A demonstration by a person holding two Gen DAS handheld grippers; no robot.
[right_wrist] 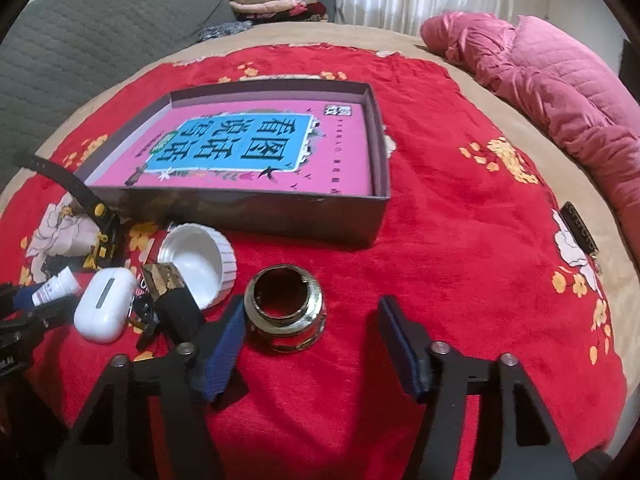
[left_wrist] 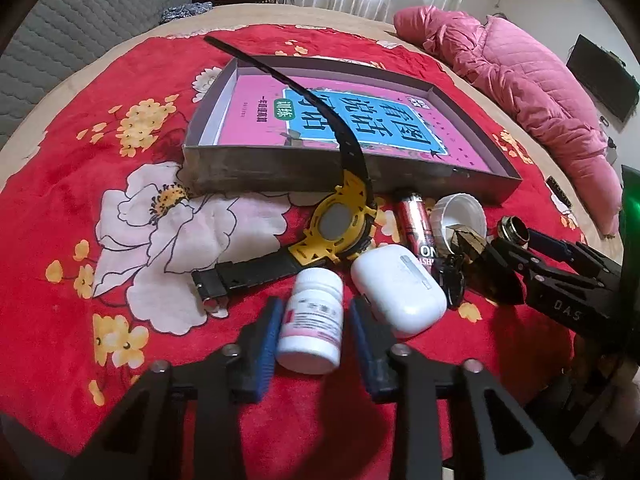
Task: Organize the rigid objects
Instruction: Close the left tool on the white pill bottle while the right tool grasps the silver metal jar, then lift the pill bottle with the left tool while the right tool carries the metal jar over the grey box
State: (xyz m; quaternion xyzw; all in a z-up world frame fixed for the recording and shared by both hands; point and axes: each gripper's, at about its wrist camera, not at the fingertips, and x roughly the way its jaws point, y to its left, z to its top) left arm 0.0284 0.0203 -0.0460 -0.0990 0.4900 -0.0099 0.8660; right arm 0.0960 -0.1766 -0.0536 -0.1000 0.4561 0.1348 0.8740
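A white pill bottle (left_wrist: 312, 320) with a pink label lies on the red flowered blanket between the blue pads of my left gripper (left_wrist: 315, 308). A sliver of blanket shows beside the right pad, so the jaws stand open around it. A brass ring fitting (right_wrist: 284, 312) sits upright between the fingers of my right gripper (right_wrist: 313, 306), close to the left pad (right_wrist: 226, 340) and well apart from the right one; that gripper is open. Behind them stands a grey box (left_wrist: 280, 168) (right_wrist: 248, 216) with a pink book inside.
A yellow and black watch (left_wrist: 340, 224), a white earbud case (left_wrist: 400, 292), a red battery (left_wrist: 416, 220), a white cap (right_wrist: 200, 260) and a gold and black block (right_wrist: 164, 280) crowd the space between the grippers. A pink quilted jacket (right_wrist: 560, 80) lies far right.
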